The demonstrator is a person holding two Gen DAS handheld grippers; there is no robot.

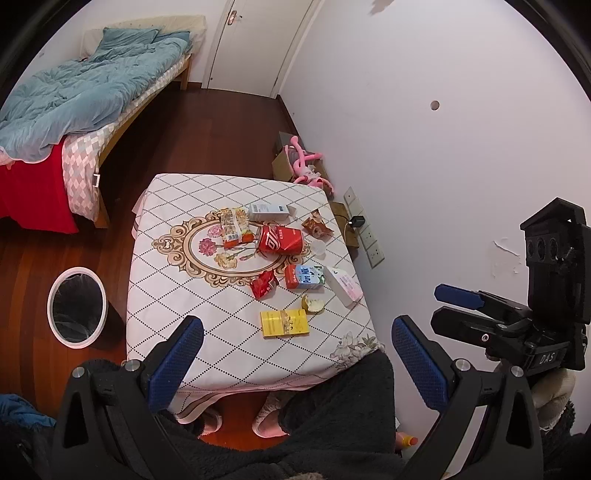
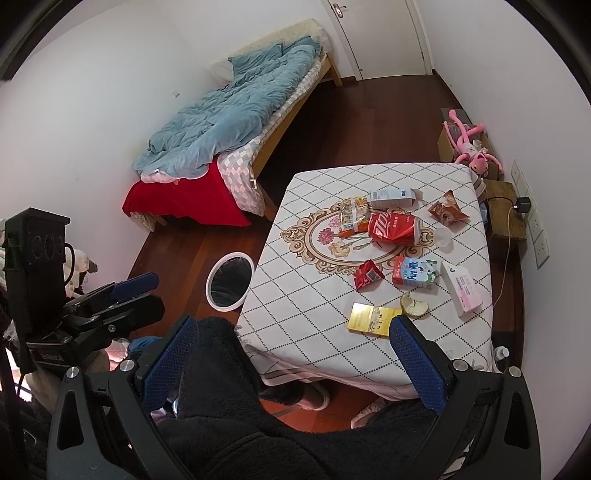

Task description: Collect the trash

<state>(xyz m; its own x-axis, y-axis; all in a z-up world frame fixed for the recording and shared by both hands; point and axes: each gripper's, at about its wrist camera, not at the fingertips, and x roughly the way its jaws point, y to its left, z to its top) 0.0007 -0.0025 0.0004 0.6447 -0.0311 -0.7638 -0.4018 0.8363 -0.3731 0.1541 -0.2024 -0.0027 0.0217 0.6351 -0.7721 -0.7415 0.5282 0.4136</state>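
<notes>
White walls (image 1: 406,74), dark wood floor (image 1: 221,122). Bed with blue duvet (image 1: 74,96) stood far ahead-left of the tongs; white door (image 2: 376,33) beyond; patterned-cloth table (image 2: 458,177) just ahead.

A bed (image 2: 236,122) and pink plush toy (image 2: 471,147) flank the table (image 2: 306,295).

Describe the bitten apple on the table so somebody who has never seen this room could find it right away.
Start at the table with the diamond-pattern cloth and go to its near right part. The bitten apple lies between the yellow box and the milk carton. It is the only rounded, unpackaged thing there, pale where eaten.
</notes>
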